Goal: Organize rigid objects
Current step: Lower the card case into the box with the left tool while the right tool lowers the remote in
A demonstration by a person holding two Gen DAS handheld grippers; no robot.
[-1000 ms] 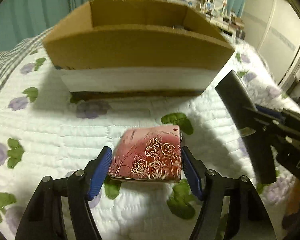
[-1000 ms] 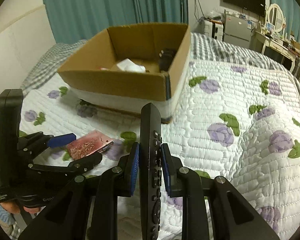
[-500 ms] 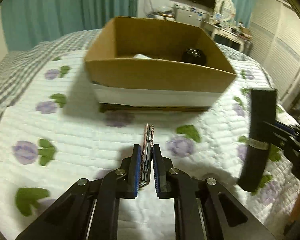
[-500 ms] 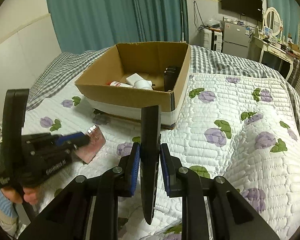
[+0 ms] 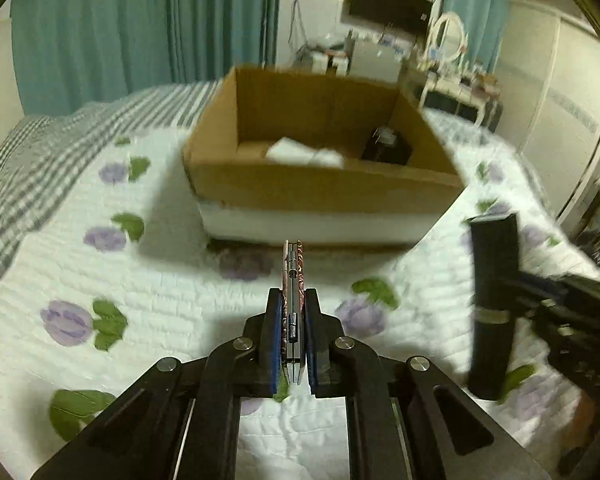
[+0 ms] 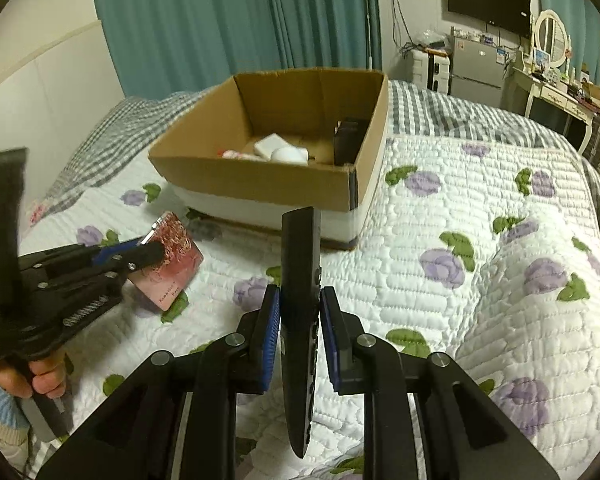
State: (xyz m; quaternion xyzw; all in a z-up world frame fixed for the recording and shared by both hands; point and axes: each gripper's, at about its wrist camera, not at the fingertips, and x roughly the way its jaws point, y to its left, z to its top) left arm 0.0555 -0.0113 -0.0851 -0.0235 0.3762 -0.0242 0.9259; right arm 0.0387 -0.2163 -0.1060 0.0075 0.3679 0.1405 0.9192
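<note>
The left gripper point(image 5: 291, 338) is squeezed tight on a thin red case point(image 5: 293, 280) with flower patterns. The case stands on its edge between the blue pads, held up off the quilt point(image 5: 148, 280). From the right wrist view you can see its flat red side point(image 6: 172, 256) and the left gripper point(image 6: 140, 252) pinching it near one corner.

The right gripper point(image 6: 299, 320) is clamped on a long black remote point(image 6: 300, 280). The remote points away from the camera, and its buttons show low down on the right side. In the left wrist view the remote point(image 5: 494, 300) stands up tall at the right, a bit blurry.

Under both is a white quilt with purple flowers and green leaves.

Farther on sits an open cardboard box point(image 6: 268, 184) with a white band around its bottom. Nothing stands between the grippers and the box, only bare quilt. Inside the box are some white things point(image 6: 280, 152) and a dark block point(image 6: 350, 140) leaning by the right wall (I cannot tell what they are).

Past the box is a grey checked blanket point(image 6: 112, 136), then teal curtains point(image 6: 204, 20). Far right are a dark TV point(image 6: 488, 2) on the wall, a small grey fridge point(image 6: 478, 62) and a white table with a round mirror point(image 6: 552, 38).
</note>
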